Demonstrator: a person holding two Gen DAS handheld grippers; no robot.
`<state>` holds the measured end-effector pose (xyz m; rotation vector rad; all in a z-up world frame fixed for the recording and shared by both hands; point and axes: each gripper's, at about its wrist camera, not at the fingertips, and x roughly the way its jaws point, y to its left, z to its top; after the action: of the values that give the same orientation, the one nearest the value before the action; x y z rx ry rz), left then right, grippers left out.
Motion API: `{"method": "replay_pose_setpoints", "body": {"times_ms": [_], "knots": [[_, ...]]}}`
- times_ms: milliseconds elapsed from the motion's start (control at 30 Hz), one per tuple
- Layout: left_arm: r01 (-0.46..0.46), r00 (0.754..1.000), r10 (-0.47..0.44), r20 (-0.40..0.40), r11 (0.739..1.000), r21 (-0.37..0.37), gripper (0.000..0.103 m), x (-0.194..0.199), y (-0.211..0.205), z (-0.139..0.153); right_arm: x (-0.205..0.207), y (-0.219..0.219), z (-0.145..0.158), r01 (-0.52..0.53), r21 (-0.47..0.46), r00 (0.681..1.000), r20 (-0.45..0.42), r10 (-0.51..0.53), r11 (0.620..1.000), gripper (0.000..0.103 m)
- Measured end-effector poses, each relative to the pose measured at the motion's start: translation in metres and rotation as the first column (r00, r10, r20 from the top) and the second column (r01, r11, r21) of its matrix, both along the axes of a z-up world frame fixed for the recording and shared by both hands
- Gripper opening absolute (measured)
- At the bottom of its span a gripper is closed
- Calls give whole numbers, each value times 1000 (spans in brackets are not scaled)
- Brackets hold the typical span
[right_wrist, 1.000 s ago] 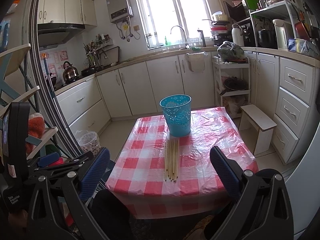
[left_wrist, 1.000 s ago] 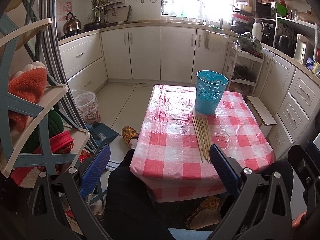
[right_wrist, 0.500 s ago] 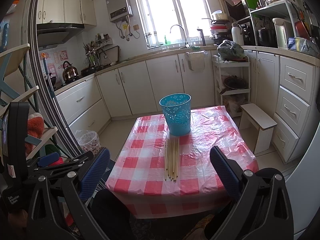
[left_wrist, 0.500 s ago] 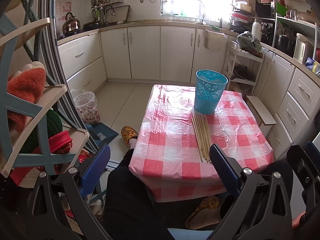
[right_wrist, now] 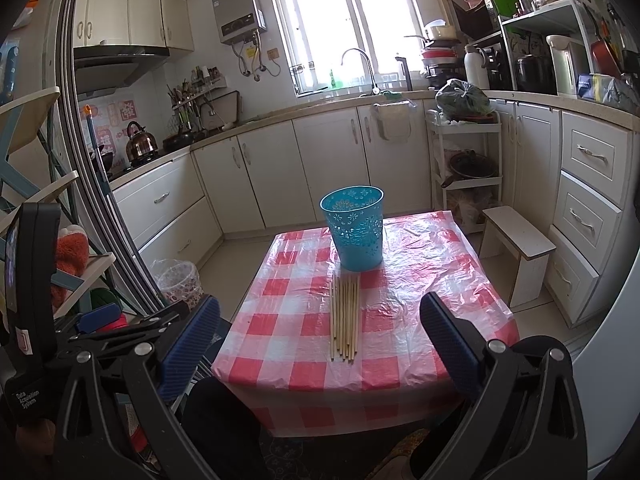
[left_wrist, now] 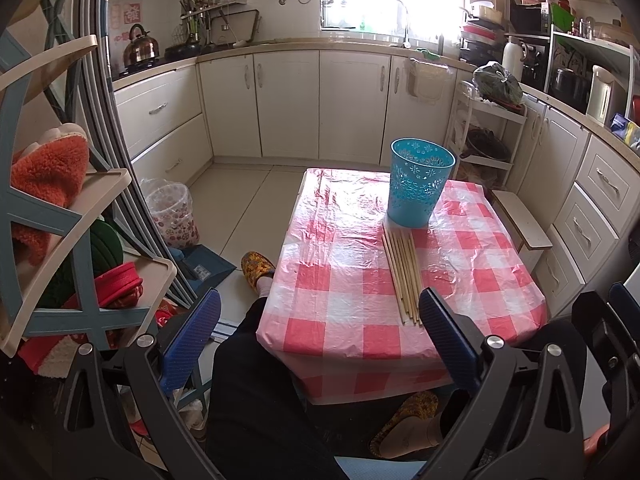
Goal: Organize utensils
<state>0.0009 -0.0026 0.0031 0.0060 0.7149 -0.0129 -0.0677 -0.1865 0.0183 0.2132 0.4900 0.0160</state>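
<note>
Several wooden chopsticks (left_wrist: 402, 274) lie side by side on a small table with a red-and-white checked cloth (left_wrist: 340, 280); they also show in the right wrist view (right_wrist: 345, 316). A blue perforated plastic cup (left_wrist: 420, 182) stands upright just behind them, also in the right wrist view (right_wrist: 354, 232). My left gripper (left_wrist: 318, 338) is open and empty, held before the table's near edge. My right gripper (right_wrist: 320, 340) is open and empty, held in front of the table, facing the chopsticks.
A person's dark-clad legs and patterned slippers (left_wrist: 256, 268) sit at the table's near left. A shelf rack (left_wrist: 60, 216) with fabric items stands at the left. A small wooden stool (right_wrist: 518, 248) stands right of the table. White cabinets line the walls.
Both grippers have shifted only slightly; the table and chopsticks sit a little closer in the left wrist view. Nothing was grasped or released.
</note>
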Motion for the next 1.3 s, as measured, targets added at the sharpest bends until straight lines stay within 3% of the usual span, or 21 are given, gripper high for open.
{"method": "replay_pose_setpoints", "body": {"times_ms": [433, 800, 1033, 1300], "knots": [[3, 997, -4, -74, 1000, -9, 95, 36, -4, -25, 35, -6, -29, 27, -11, 998, -64, -28, 1000, 96], [-20, 983, 22, -181, 1000, 12, 95, 103, -8, -81, 136, -30, -99, 7, -53, 972, -235, -19, 999, 96], [-14, 960, 7, -279, 1000, -24, 95, 149, -11, -125, 208, -52, -157, -23, 13, 917, -398, 26, 1000, 52], [-2, 944, -21, -328, 998, -69, 95, 191, -27, -149, 272, -42, -191, -79, -11, 891, -449, 66, 997, 31]]}}
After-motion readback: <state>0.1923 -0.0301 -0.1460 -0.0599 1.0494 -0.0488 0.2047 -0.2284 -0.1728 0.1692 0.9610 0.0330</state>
